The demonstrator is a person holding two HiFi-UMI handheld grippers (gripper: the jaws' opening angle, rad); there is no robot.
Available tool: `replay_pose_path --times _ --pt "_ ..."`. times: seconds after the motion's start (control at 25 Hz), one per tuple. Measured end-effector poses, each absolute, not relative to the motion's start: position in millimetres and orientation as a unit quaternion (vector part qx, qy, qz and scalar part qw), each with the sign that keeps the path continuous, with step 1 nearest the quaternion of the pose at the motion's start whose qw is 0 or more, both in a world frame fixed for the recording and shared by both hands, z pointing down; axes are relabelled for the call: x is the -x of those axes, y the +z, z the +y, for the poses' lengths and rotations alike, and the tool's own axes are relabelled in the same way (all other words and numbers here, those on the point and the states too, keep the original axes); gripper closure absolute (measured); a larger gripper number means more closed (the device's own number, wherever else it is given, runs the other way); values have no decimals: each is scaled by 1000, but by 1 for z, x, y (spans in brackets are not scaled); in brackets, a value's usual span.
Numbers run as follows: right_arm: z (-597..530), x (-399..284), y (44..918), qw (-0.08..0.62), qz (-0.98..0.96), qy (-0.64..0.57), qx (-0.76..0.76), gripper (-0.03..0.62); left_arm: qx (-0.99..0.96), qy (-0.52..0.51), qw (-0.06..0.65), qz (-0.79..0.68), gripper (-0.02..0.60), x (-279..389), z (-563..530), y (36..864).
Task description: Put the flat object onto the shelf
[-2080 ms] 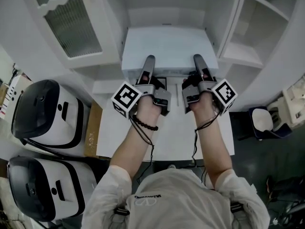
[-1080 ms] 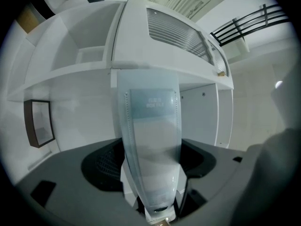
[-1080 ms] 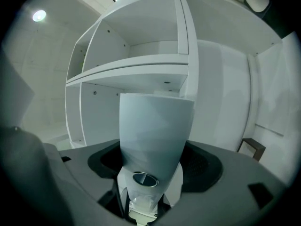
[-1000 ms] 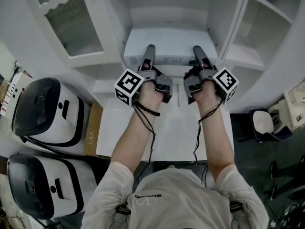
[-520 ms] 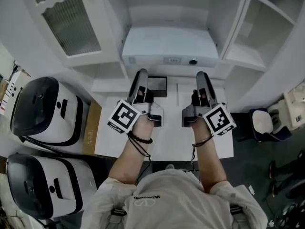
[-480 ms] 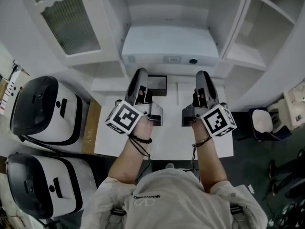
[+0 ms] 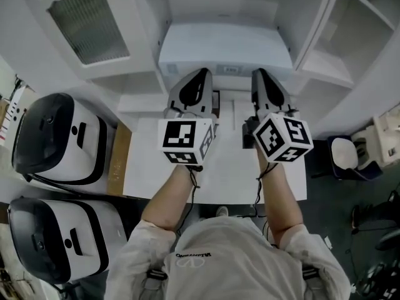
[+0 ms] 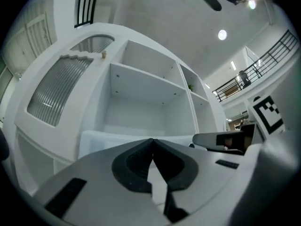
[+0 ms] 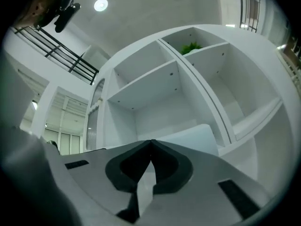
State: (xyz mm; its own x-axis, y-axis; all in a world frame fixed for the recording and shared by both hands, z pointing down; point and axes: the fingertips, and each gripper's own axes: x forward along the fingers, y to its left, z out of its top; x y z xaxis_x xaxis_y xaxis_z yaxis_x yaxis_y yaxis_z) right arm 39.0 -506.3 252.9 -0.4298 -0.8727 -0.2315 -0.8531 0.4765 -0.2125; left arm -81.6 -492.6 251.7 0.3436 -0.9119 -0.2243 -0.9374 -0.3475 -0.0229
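Observation:
The flat white object (image 7: 225, 49) lies on the lower shelf of the white cabinet (image 7: 150, 74), with nothing touching it. Both grippers hover over the white table (image 7: 219, 174) in front of the shelf, tilted up toward the cabinet. My left gripper (image 7: 201, 74) is shut and holds nothing, its marker cube (image 7: 184, 141) facing the head camera. My right gripper (image 7: 259, 74) is likewise shut and holds nothing. In the left gripper view the jaws (image 8: 152, 140) meet, with the flat object (image 8: 94, 138) behind them. In the right gripper view the jaws (image 9: 150, 142) also meet before the flat object (image 9: 197, 133).
Two white-and-black headset-like devices (image 7: 56, 136) (image 7: 50, 242) lie left of the table. A cabinet door with ribbed glass (image 7: 81, 20) stands open at upper left. Open shelf compartments (image 7: 337, 42) are at the right, and a dark seat with a white pad (image 7: 347, 155) stands beyond the table's right edge.
Both grippers have drawn back from the flat object, which stays on the shelf. Their jaws have shut and the grippers have tipped upward, marker cubes now facing the head camera.

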Motion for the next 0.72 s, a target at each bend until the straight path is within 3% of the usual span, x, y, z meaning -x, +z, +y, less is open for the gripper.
replay_pose_path --times 0.72 --pt "-559 -37 256 152 850 -88 497 585 811 103 21 575 577 73 -549 260"
